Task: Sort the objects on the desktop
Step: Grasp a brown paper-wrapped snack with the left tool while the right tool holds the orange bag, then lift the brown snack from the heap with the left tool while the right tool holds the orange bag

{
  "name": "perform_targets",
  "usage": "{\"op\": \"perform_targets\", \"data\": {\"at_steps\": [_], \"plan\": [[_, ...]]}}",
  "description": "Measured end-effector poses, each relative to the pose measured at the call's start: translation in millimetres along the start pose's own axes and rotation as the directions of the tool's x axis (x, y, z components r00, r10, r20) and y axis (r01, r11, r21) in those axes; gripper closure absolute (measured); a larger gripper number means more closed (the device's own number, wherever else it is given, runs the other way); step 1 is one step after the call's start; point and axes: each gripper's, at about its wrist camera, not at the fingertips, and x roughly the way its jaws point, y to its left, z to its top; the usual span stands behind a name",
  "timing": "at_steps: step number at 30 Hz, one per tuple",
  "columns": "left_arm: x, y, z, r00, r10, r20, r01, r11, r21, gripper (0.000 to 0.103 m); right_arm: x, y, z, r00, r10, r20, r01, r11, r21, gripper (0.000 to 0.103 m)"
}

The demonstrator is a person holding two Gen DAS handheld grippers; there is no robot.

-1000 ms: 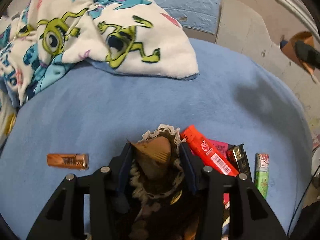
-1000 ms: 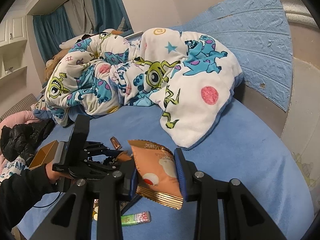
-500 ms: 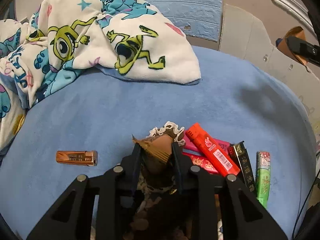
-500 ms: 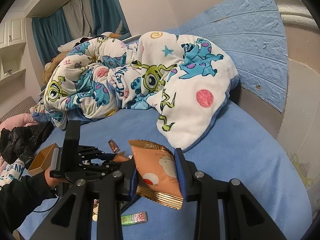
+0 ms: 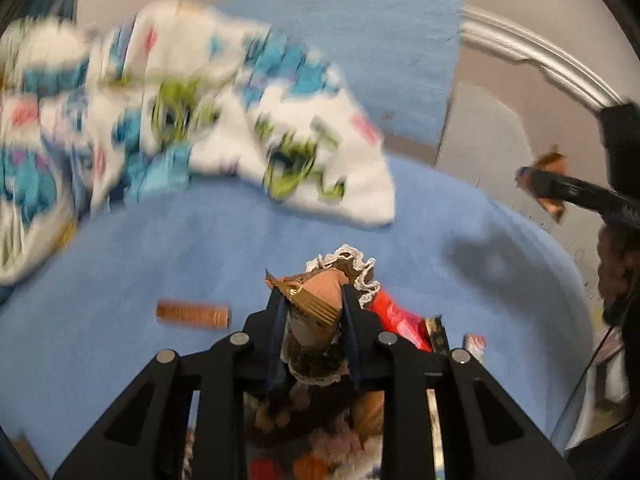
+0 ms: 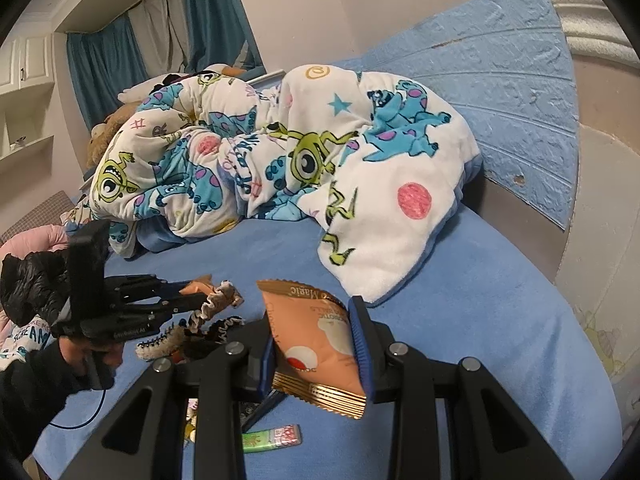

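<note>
My left gripper [image 5: 312,292] is shut on a small orange-brown snack packet [image 5: 316,300] and holds it above the blue bed, with a lace-trimmed dark hair tie [image 5: 348,262] caught along with it. In the right wrist view the left gripper [image 6: 196,292] is raised at the left, the hair tie [image 6: 216,300] dangling from it. My right gripper [image 6: 314,338] is shut on an orange snack packet [image 6: 316,344], held in the air over the bed. A copper lighter [image 5: 192,314] lies on the bed left of my left gripper.
A red lighter [image 5: 396,314], a dark lighter [image 5: 438,332] and a green lighter [image 6: 272,438] lie on the blue bed [image 6: 460,320]. A cartoon-print blanket [image 6: 280,152] is heaped at the back. A black jacket [image 6: 28,280] lies far left.
My left gripper has closed on the snack packet and lifted it up and back, with the hair tie; the view is now blurred by motion. My right gripper keeps holding its packet.
</note>
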Motion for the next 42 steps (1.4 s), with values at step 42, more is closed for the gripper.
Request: {"op": "perform_targets", "data": {"at_steps": [42], "plan": [[-59, -74, -4, 0.993, -0.015, 0.114, -0.004, 0.986, 0.167, 0.08, 91, 68, -51, 0.96, 0.149, -0.236, -0.167, 0.984, -0.059, 0.071]]}}
